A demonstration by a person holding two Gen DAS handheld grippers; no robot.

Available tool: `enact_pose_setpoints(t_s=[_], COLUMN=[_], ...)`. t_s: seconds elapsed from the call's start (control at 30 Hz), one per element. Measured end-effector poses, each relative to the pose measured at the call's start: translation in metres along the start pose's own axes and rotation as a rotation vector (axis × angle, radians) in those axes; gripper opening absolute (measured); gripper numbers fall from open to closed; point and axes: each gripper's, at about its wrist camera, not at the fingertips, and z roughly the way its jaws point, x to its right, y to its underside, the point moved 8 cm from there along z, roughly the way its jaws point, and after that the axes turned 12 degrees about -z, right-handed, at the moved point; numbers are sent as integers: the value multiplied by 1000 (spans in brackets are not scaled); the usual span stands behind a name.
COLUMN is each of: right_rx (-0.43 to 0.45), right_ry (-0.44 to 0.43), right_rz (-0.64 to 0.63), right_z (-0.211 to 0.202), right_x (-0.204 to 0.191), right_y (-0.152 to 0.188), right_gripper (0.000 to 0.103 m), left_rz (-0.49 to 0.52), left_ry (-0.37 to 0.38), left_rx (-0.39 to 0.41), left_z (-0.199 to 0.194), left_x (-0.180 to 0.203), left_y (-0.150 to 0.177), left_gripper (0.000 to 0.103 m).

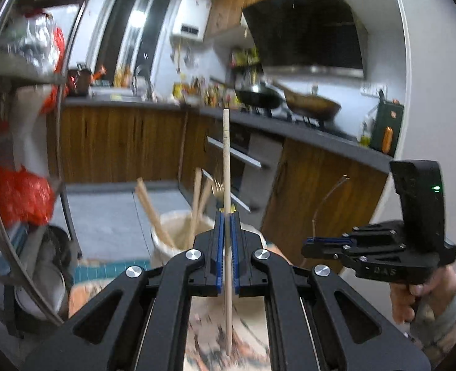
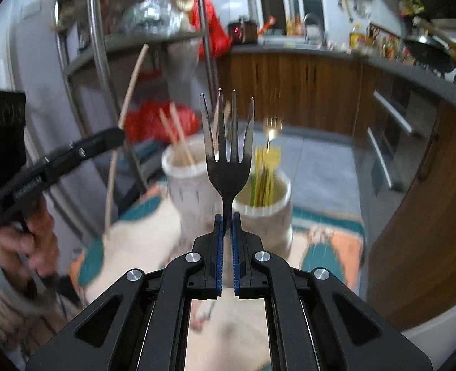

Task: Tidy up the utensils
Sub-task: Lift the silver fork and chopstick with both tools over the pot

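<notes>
A single wooden chopstick (image 1: 226, 167) stands upright, clamped between the blue pads of the left gripper (image 1: 227, 216), its lower end hanging below the jaws. A dark metal fork (image 2: 228, 154) is clenched by its neck in the right gripper (image 2: 227, 219), tines up. Both utensils are held in the air above the bench (image 2: 135, 247), which carries a patterned cloth in cream, teal and orange. Beyond the fork stand two pale cups side by side: the left cup (image 2: 181, 179) holds wooden chopsticks, the right cup (image 2: 265, 210) holds yellow-green sticks; their exact kind is blurred. A hand (image 2: 30, 241) grips the left tool's handle. Behind are wooden cabinets (image 2: 290, 86) and a wok (image 1: 311, 103).
</notes>
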Motion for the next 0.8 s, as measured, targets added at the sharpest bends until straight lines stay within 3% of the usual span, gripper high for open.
enact_pose_setpoints(t_s=[0.17, 0.5, 0.63, 0.8], right_rx=[62, 131, 136, 91], right_ry=[24, 19, 31, 81], right_rz=[15, 38, 30, 10], right_z=[3, 13, 23, 45], right_x=[12, 30, 31, 34], right_y=[-25, -63, -69, -61], right_gripper=[6, 6, 6, 6], left_rz=[-23, -83, -80, -52], left_ry=[-26, -63, -64, -96], left_rx=[99, 212, 250, 213], left_z=[6, 40, 56, 77], left_x=[0, -22, -26, -28], left_y=[-26, -61, -57, -26], left_gripper=[4, 4, 4, 4])
